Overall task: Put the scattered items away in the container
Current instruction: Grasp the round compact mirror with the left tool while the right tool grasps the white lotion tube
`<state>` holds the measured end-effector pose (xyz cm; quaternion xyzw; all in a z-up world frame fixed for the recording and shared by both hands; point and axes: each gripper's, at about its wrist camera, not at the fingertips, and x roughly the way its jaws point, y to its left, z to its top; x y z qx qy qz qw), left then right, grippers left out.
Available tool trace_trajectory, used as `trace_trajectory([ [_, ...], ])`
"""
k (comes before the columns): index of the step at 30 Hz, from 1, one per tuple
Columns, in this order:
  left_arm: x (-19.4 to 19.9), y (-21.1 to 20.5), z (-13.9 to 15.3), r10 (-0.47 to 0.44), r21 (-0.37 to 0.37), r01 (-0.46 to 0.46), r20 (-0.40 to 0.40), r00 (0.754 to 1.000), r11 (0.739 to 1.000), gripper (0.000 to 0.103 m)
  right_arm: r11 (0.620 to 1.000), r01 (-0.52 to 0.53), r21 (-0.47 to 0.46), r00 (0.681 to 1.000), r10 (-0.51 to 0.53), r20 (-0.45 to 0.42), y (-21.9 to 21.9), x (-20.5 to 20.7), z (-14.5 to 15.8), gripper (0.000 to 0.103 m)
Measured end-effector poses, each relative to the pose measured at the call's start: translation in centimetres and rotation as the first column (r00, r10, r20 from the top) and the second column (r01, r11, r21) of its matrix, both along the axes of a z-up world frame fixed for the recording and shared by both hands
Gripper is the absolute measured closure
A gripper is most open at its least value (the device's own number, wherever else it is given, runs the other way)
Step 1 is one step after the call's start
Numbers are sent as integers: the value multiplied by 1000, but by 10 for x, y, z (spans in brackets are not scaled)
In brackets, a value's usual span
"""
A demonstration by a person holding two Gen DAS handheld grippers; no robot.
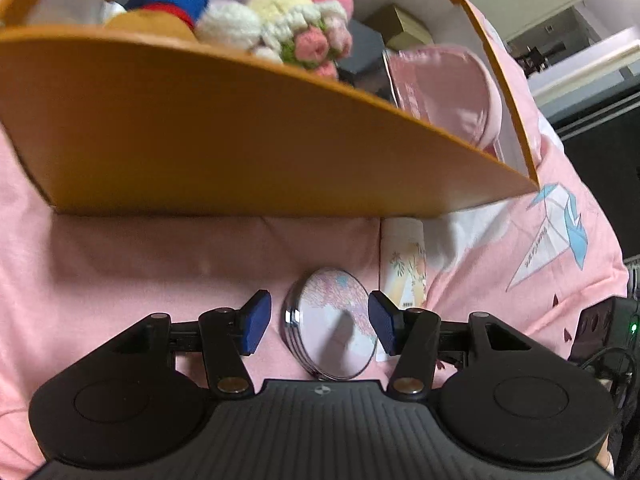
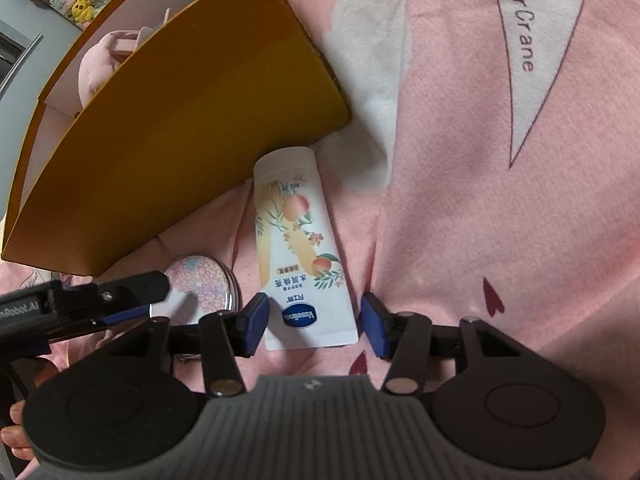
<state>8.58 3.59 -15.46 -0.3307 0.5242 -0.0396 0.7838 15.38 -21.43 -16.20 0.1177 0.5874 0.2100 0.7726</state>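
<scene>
Orange box (image 1: 240,152): near wall hides lower contents; knitted toys (image 1: 280,28) blurred. Tube (image 1: 404,264) partly hidden behind the round compact (image 1: 332,328).

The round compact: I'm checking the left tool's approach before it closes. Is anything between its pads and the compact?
Nothing visible. The compact lies on the pink cloth between the open left tool's pads, with the hand-cream tube beside it, not in the gap.

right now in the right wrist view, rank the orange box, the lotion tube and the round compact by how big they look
1. orange box, by far the largest
2. lotion tube
3. round compact, smallest, though the left claw covers part of it
</scene>
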Motion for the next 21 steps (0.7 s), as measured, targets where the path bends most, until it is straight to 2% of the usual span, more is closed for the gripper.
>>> trace_trajectory([
  [4,4,-10,-2,-38,21,38,-10,999,999,39,1000,-20,-12,1000,20,5,2,-2,0,48],
  [6,6,-12,-3,-53,27,53,-11,999,998,39,1000,-21,-17,1000,21,11,2,-4,1,53],
  [8,4,-11,-2,-63,33,64,-8,998,997,44,1000,-10,-20,1000,11,17,0,-6,2,64],
  [12,2,-8,0,-63,8,63,0,998,998,60,1000,12,-12,1000,-12,26,-6,-11,9,77],
  [14,0,-7,2,-63,1,63,12,998,998,60,1000,11,-8,999,-10,39,-7,-15,16,84],
  [21,-5,-7,7,-93,-31,95,64,994,995,61,996,-1,89,999,-4,54,-9,-23,31,84],
])
